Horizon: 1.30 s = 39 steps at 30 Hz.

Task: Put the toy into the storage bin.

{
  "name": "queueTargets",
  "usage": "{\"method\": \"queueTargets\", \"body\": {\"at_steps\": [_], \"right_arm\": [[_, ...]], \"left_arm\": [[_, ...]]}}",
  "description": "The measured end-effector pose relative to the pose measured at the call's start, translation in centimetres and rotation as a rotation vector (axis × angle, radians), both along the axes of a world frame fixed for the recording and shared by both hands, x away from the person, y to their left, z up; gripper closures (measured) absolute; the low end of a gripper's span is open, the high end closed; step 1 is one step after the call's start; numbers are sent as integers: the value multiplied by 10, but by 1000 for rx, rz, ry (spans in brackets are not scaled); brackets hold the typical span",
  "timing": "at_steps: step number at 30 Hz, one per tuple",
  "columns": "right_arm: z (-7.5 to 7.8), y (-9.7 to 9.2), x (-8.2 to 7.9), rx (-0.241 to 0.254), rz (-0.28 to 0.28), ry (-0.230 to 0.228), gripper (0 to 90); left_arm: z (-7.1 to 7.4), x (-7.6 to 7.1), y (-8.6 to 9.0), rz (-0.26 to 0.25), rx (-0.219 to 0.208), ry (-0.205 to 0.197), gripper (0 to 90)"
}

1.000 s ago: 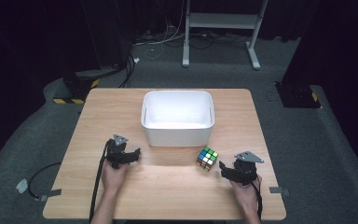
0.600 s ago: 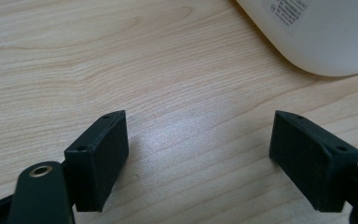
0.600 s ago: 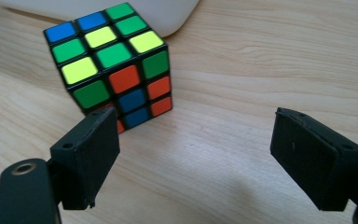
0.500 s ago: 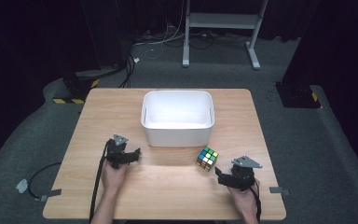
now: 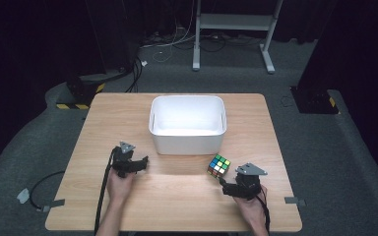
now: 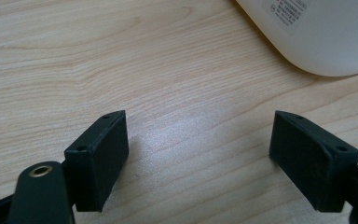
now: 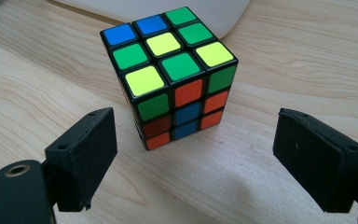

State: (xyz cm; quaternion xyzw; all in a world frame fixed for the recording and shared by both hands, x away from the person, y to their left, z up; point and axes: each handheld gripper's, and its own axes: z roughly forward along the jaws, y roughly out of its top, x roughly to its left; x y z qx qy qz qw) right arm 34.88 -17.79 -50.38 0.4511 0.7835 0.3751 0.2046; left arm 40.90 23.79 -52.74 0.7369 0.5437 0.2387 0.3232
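White bin (image 6: 326, 32) label unreadable; both grippers' fingers spread, right (image 7: 196, 154) just opened near cube (image 7: 172, 70).

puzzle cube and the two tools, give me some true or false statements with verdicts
1. The puzzle cube sits on the wooden table, ahead of the right tool. True.
2. The right tool is clamped on the cube. False: its jaws stand wide apart, have just been opening, and the cube lies beyond them, untouched.
3. The cube is inside the white bin. False: it stands on the table beside the bin's near right corner.
4. The left tool is open with only bare table between its jaws. True.
5. The cube's top face is all one colour. False: it mixes blue, green and yellow squares.
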Motion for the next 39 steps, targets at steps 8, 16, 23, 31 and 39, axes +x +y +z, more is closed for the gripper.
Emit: {"method": "queueTargets", "body": {"at_steps": [8,16,23,31,39], "right_arm": [[3,7,7,-6,20,-17,128],[5,14,16,-14,38,-23,122],[5,21,24,8,37,-23,119],[2,27,36,46,49,1,125],[-5,37,43,32,59,9,139]], "left_arm": [[0,0,0,0,0,0,196],[0,0,0,1,-1,-1,197],[0,0,0,1,-1,-1,197],[0,0,0,2,-2,-1,197],[0,0,0,2,-2,-1,196]]}}
